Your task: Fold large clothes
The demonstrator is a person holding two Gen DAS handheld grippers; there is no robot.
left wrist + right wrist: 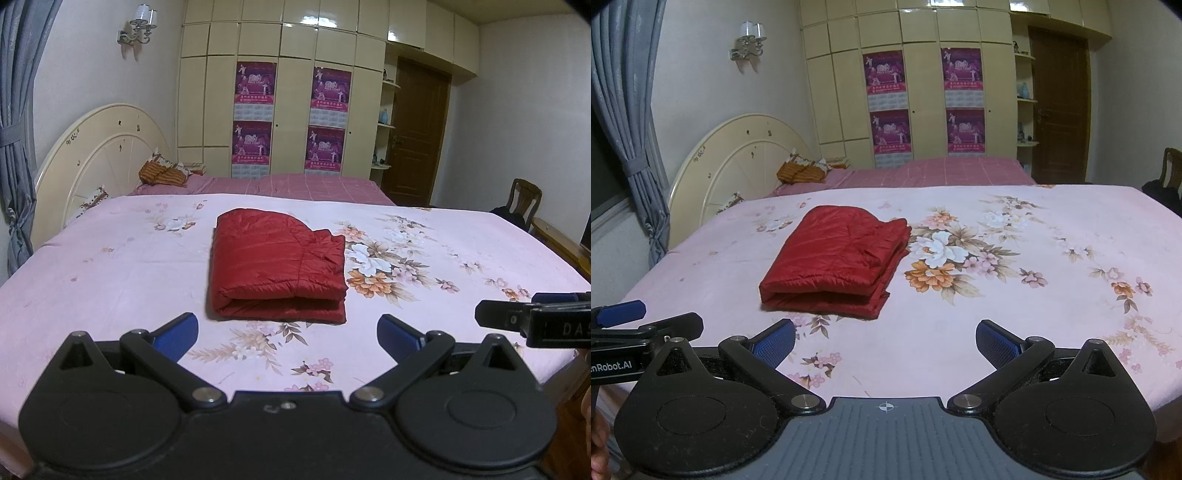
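Jacket [277, 266], red and quilted, lies folded into a compact stack mid-bed on the floral sheet [110, 266], so folding looks finished; left tool [286, 332] and right tool [884, 341] hang apart, empty, short of it, likely clearing away

Jacket [277, 266]: plain red. Bed sheet [110, 266]: pale pink, white and orange flower print. Far cover [325, 186]: pink check. Claw pads [774, 345]: blue on black frames. Curtain [624, 110]: grey-blue. Wardrobe [295, 55]: cream, magenta posters [255, 85].
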